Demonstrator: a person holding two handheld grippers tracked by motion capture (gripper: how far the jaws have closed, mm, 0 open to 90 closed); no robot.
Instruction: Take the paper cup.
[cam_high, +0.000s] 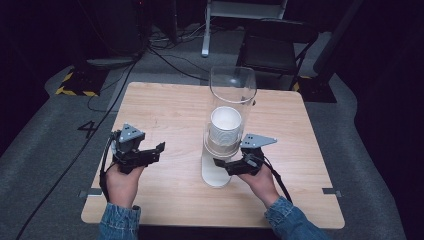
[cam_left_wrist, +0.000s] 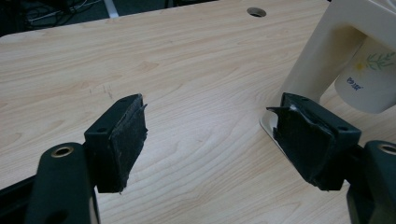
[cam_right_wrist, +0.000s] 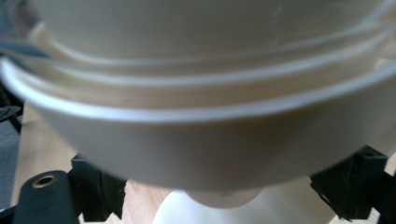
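A cup dispenser stands mid-table: a clear tube (cam_high: 233, 90) with a stack of white paper cups (cam_high: 225, 125) inside, on a white base (cam_high: 215, 176). My right gripper (cam_high: 230, 162) reaches in under the tube from the right. In the right gripper view its jaws stand apart on either side of the lowest cup's bottom (cam_right_wrist: 219, 198), below the white collar (cam_right_wrist: 201, 140), and the pads do not touch the cup. My left gripper (cam_high: 156, 152) rests open over bare wood to the left of the dispenser. Its view shows the white stand (cam_left_wrist: 322, 51) and a hanging cup (cam_left_wrist: 369, 79) with a green print.
The wooden table (cam_high: 170, 105) has a round cable hole (cam_left_wrist: 256, 11) near its far edge. Behind the table stand a dark chair (cam_high: 272, 50) and a white frame leg (cam_high: 206, 30). Cables (cam_high: 165, 55) run over the grey floor.
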